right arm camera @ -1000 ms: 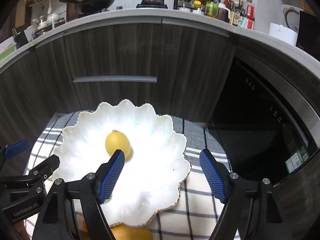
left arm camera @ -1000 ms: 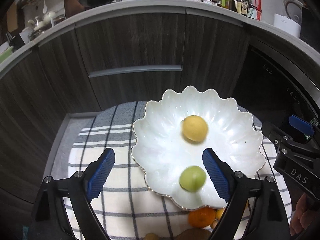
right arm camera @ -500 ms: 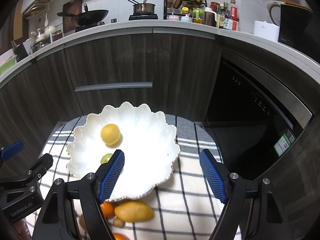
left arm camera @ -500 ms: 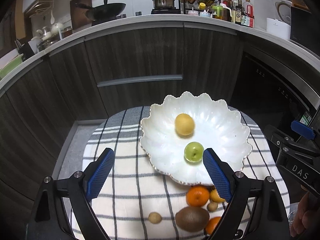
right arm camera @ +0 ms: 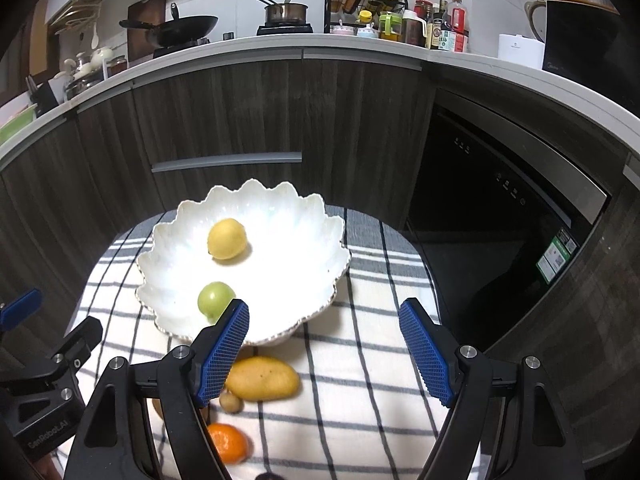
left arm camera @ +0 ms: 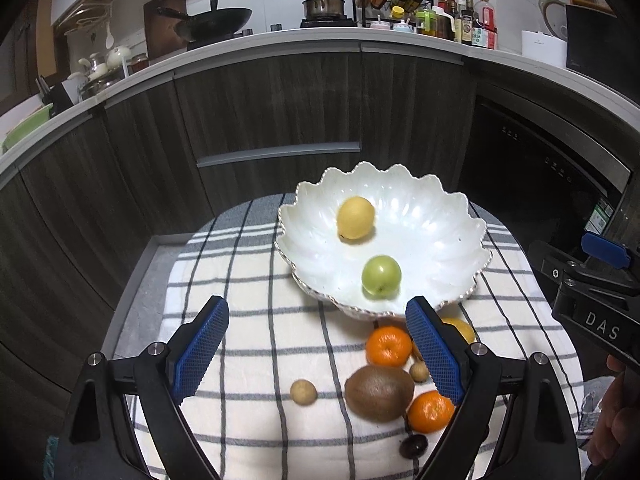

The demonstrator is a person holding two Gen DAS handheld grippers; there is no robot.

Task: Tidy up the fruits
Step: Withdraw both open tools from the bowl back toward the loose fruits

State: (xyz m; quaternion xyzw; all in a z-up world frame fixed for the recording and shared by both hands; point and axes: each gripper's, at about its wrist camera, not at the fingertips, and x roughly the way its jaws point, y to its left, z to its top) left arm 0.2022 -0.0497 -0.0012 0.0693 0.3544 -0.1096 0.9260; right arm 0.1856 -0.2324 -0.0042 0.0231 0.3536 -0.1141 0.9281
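While a yellow lemon (left arm camera: pixel 355 217) and a green fruit (left arm camera: pixel 381 275) lie apart inside the scalloped white bowl (left arm camera: pixel 452 240), the rest sits loose on the checked cloth (left arm camera: pixel 248 280) just in front of it — two oranges (left arm camera: pixel 389 345), a kiwi (left arm camera: pixel 379 393), a mango (right arm camera: pixel 262 378) and small brown fruits (left arm camera: pixel 303 391). Both grippers hover over the cloth with nothing between their blue pads: the left gripper (left arm camera: pixel 316 346) spread wide, the right gripper (right arm camera: pixel 323 346) open too.

bowl (right arm camera: pixel 304 248): lemon (right arm camera: pixel 226 238), green fruit (right arm camera: pixel 215 300) inside | mango (right arm camera: pixel 264 378) on cloth (right arm camera: pixel 352 364) | right gripper (right arm camera: pixel 322 350) fingers apart, empty
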